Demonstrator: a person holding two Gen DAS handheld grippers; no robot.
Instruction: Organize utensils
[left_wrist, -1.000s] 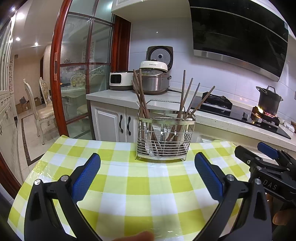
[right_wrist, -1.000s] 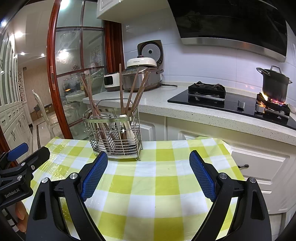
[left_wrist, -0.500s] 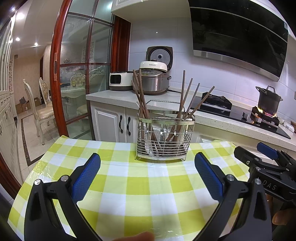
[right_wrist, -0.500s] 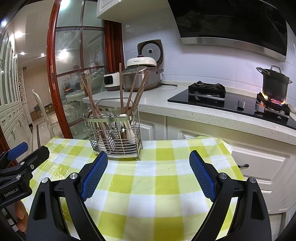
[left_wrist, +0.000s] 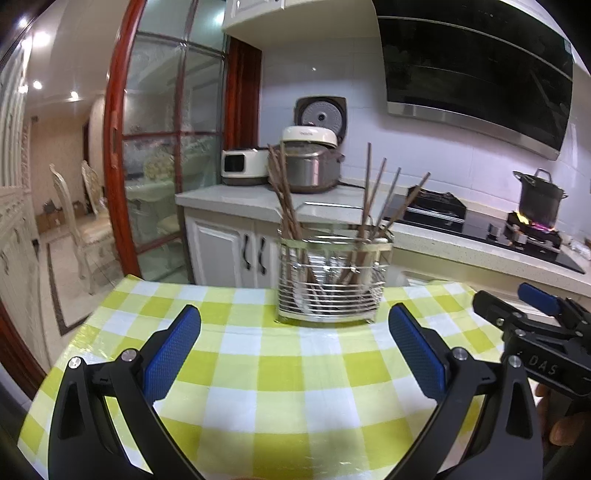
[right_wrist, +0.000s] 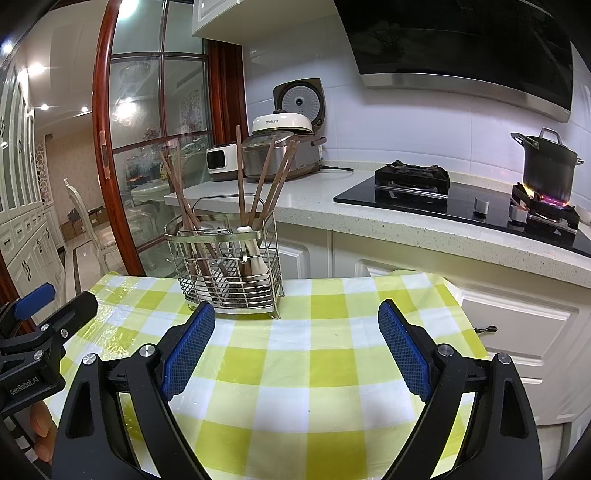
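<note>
Both tongs hung wide apart and empty over the checked surface (right_wrist: 295, 373), the left tongs (left_wrist: 295, 354) and right tongs (right_wrist: 295, 347) side by side, tilted a little downward. Ahead of both, well beyond the tips, stood the wire caddy (right_wrist: 232, 273) holding brown chopsticks (right_wrist: 258, 177) and a pale utensil (right_wrist: 255, 251). Probably best was to approach one leaning stick from above, gripping high on its shaft, since the sticks crossed and could tangle.
</note>
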